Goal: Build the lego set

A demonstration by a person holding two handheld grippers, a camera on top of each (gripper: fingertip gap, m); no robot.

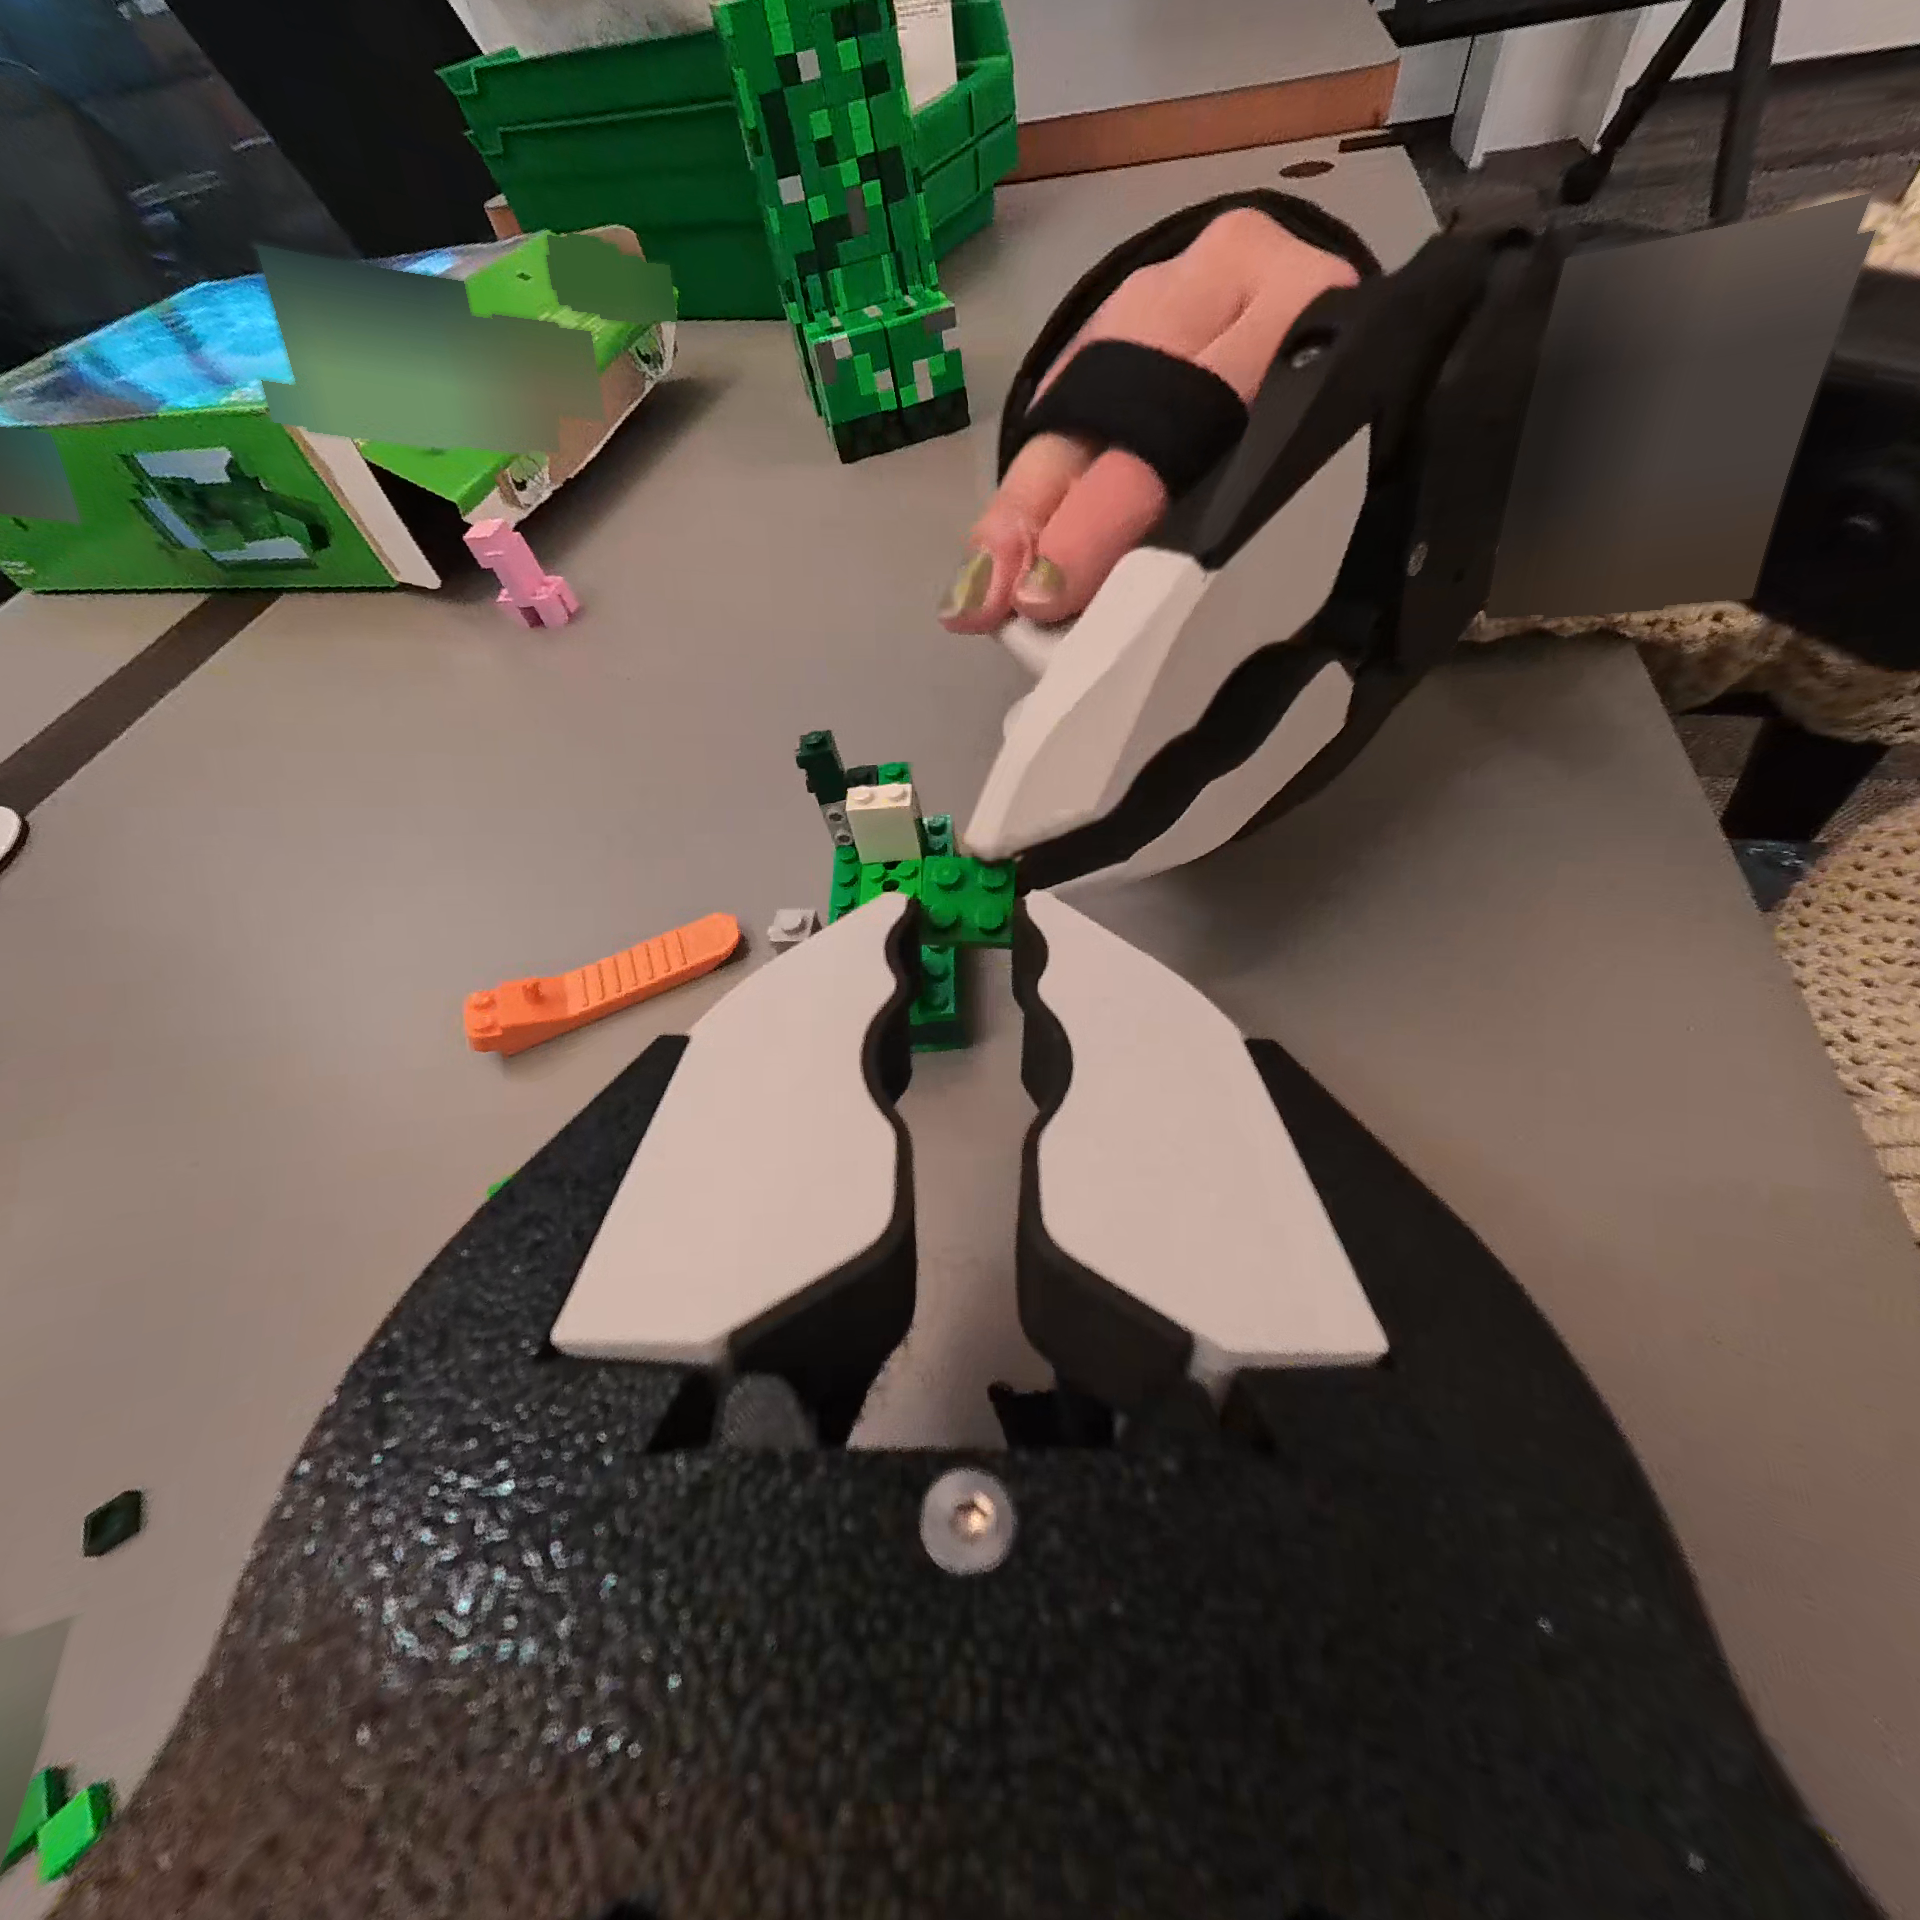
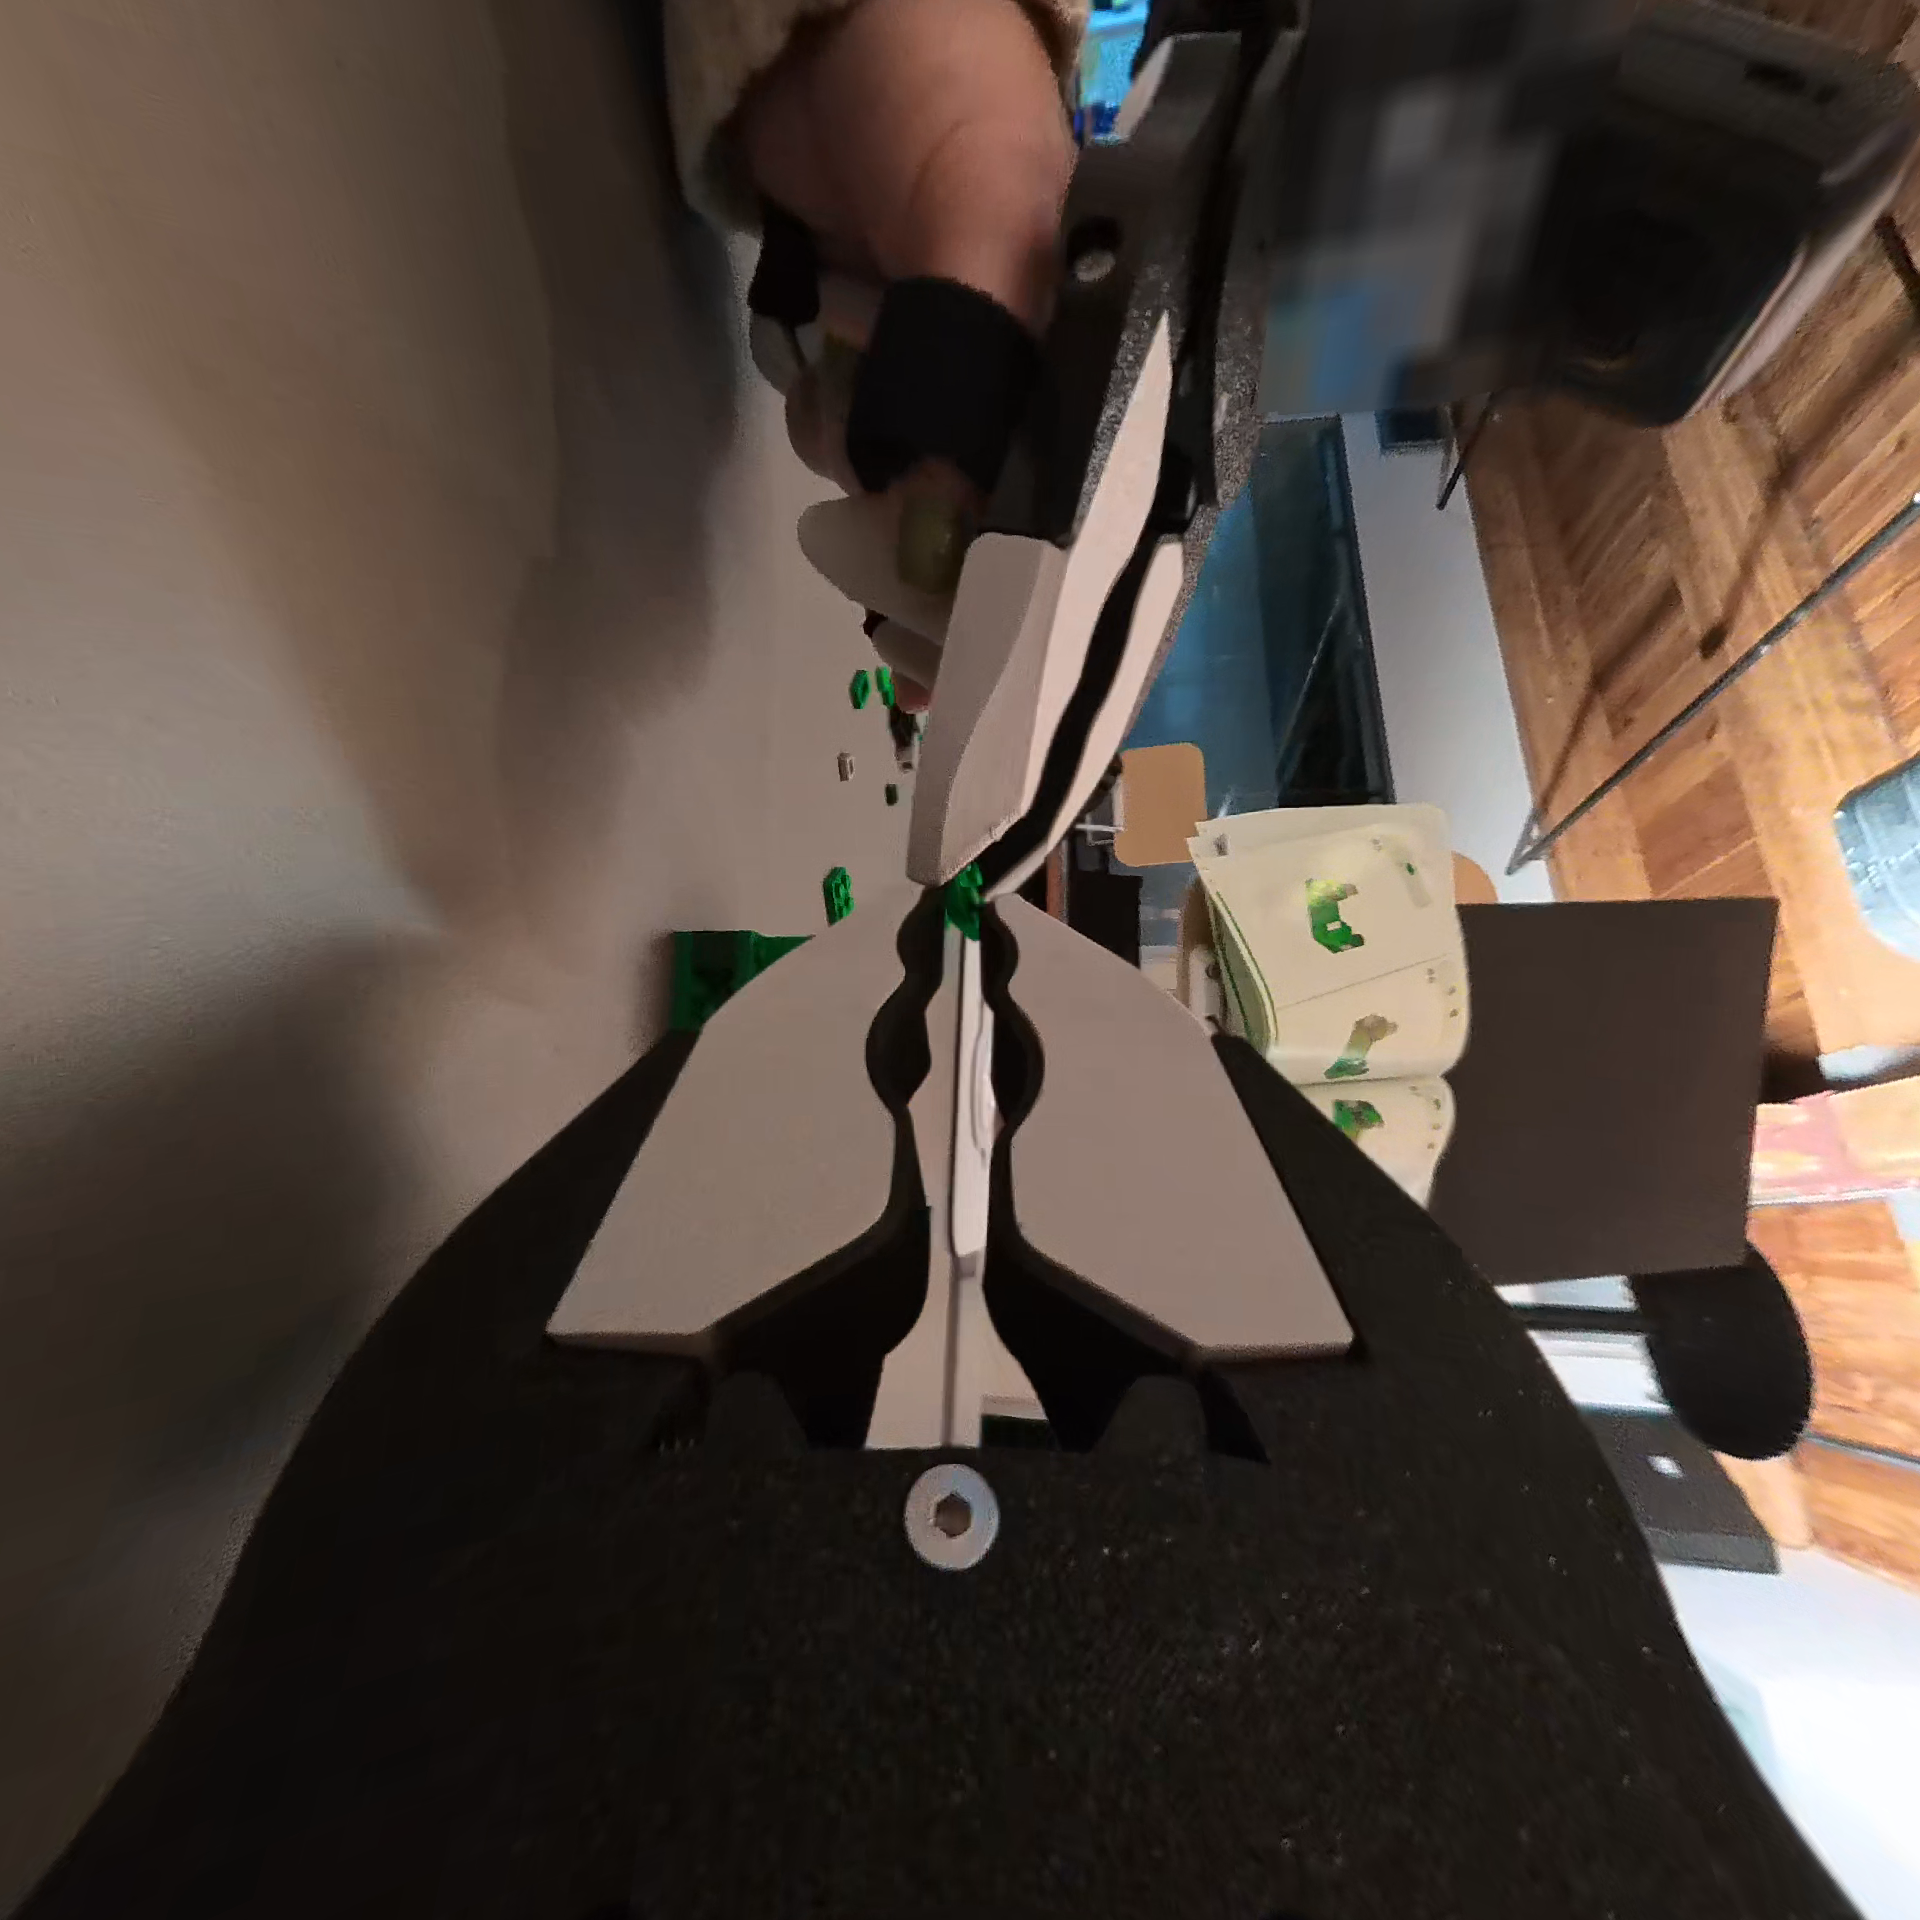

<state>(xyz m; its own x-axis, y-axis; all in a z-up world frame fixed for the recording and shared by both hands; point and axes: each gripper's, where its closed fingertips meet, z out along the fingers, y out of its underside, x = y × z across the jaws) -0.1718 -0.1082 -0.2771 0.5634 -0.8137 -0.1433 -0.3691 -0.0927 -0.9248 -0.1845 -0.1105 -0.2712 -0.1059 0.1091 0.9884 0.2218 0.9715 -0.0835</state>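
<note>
A: On the surface (image 1: pixel 312 831), why is the left hand-held gripper (image 1: pixel 966 914) clamped round the green build (image 1: pixel 961 914)?
B: Steadying it, probably, while the right hand-held gripper (image 1: pixel 997 852), tips together, presses a plate (image 2: pixel 964 902) on.

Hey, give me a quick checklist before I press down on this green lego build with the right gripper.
1. Left gripper clamps the green lego build: ok.
2. Right gripper tip touches the build's top plate: ok.
3. Right gripper shut: ok in the left wrist view.
4. Studs aligned under the plate: cannot tell.
5. Orange brick separator lies apart from the build: ok.
6. Loose grey piece beside the build: not ok.
</note>
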